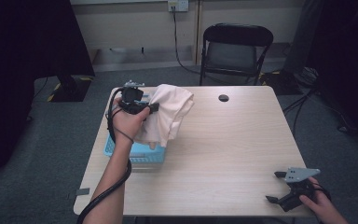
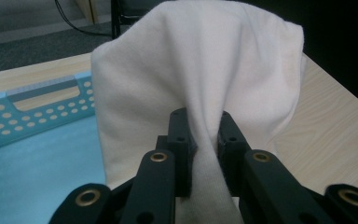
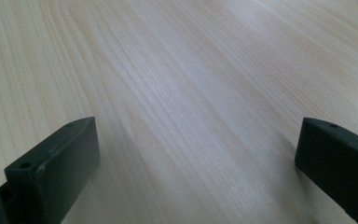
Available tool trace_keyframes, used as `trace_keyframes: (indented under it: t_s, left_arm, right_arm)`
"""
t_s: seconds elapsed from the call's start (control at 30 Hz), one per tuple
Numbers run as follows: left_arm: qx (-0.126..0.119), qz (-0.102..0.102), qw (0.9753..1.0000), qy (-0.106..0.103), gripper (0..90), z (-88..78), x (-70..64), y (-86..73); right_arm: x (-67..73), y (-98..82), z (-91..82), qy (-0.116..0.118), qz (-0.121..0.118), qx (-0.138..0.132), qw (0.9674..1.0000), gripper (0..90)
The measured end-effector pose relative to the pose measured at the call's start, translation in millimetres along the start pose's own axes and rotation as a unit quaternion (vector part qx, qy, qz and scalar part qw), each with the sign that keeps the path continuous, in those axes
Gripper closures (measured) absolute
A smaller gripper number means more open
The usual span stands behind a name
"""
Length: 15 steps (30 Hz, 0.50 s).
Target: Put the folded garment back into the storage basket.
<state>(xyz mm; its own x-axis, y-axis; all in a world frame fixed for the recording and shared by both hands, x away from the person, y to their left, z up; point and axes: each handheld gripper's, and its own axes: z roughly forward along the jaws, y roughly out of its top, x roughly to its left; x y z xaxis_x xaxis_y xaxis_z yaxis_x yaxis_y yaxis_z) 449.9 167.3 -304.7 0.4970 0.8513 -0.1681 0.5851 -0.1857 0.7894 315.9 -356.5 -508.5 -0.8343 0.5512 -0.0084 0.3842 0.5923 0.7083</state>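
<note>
A cream cloth (image 1: 168, 114) hangs bunched above the far left part of the wooden table (image 1: 223, 154), draping down toward a light blue perforated basket (image 1: 142, 154). My left gripper (image 1: 154, 108) is shut on a fold of that cloth (image 2: 200, 84), the fabric pinched between its black jaws, with the blue basket (image 2: 32, 116) below and to the left. At the table's near right corner my right gripper (image 1: 276, 186) rests low with its jaws wide apart. In the right gripper view its fingers (image 3: 51, 163) frame nothing but bare wood (image 3: 191, 93).
A black folding chair (image 1: 235, 51) stands beyond the far edge. A small dark round hole (image 1: 223, 98) marks the tabletop near that edge. A thick black cable (image 1: 107, 191) trails along the left forearm. Grey carpet surrounds the table.
</note>
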Motion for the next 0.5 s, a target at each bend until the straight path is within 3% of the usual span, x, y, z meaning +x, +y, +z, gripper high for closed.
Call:
trace_keyframes:
  t_s: [0.27, 0.5]
  left_arm:
    - [0.004, -0.014, 0.9995, 0.027, 79.8, 6.3, 13.6, -5.9]
    - [0.006, -0.027, 0.9989, 0.037, 79.8, 13.6, 24.8, -9.8]
  right_arm:
    - [-0.1, 0.0, 0.0, 0.0, 0.0, 0.0, 1.0, 0.0]
    - [-0.1, 0.0, 0.0, 0.0, 0.0, -0.001, 1.0, 0.0]
